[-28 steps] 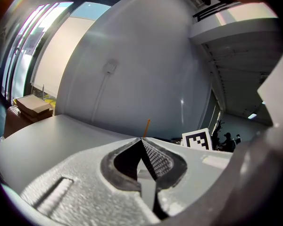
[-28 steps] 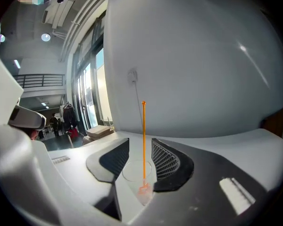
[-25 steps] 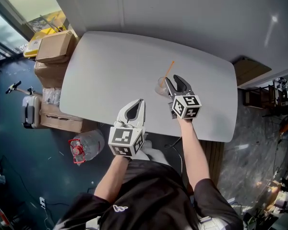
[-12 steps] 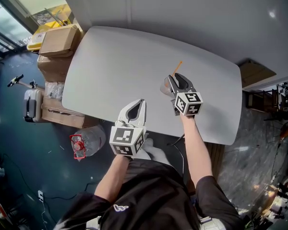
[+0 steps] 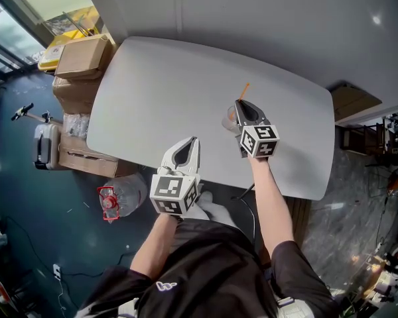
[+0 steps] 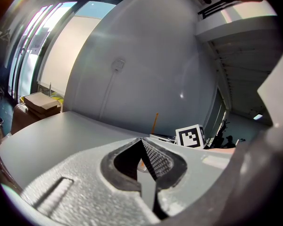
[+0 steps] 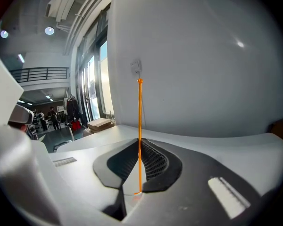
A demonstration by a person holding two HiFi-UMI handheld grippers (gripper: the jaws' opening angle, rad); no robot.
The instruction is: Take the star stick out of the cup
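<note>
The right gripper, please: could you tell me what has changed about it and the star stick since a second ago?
The right gripper stood with its jaws wide apart round the star stick. Now its jaws are closing on the stick, which runs up between them. The stick still stands in the cup, not yet lifted. The left gripper stays shut and empty over the near edge of the table.

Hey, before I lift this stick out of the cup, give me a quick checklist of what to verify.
1. Right claw on the star stick: ok, jaws closing with the stick between them.
2. Stick upright for a straight pull: ok.
3. Cup steady on the table: cannot tell, nothing holds it.
4. Left claw out of the way: ok, shut, empty, apart from the cup.
</note>
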